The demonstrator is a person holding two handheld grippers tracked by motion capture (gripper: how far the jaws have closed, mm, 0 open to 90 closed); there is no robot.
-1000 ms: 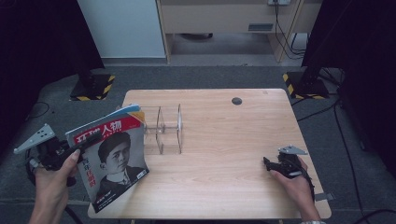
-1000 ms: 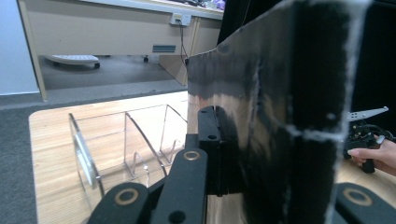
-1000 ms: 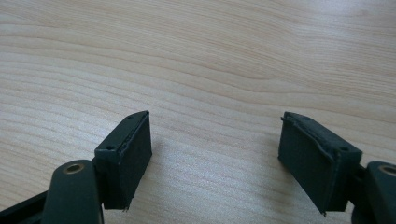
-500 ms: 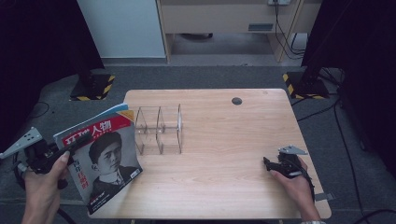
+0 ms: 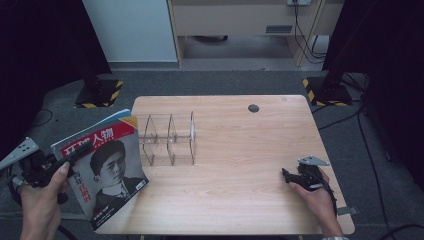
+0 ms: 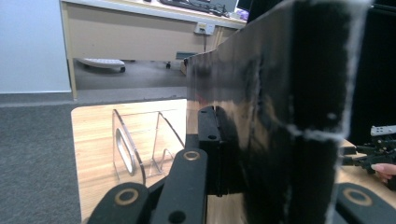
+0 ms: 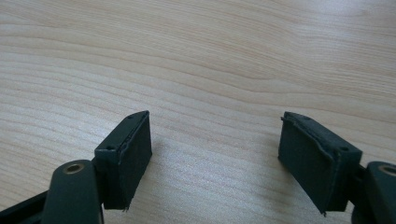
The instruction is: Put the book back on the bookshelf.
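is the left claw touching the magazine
Touching. In the left gripper view the left claw is clamped on the magazine, its pad flat against the dark cover. The high view shows it gripping the magazine's left edge.

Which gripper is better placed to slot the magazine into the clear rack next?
Left gripper: it already clamps the magazine beside the clear rack. The right gripper sits open, far across the table.

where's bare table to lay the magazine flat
Bare wood runs from the clear rack to the right hand-held gripper, and along the near edge of the table. The left side is crowded: rack, magazine, left hand-held gripper.
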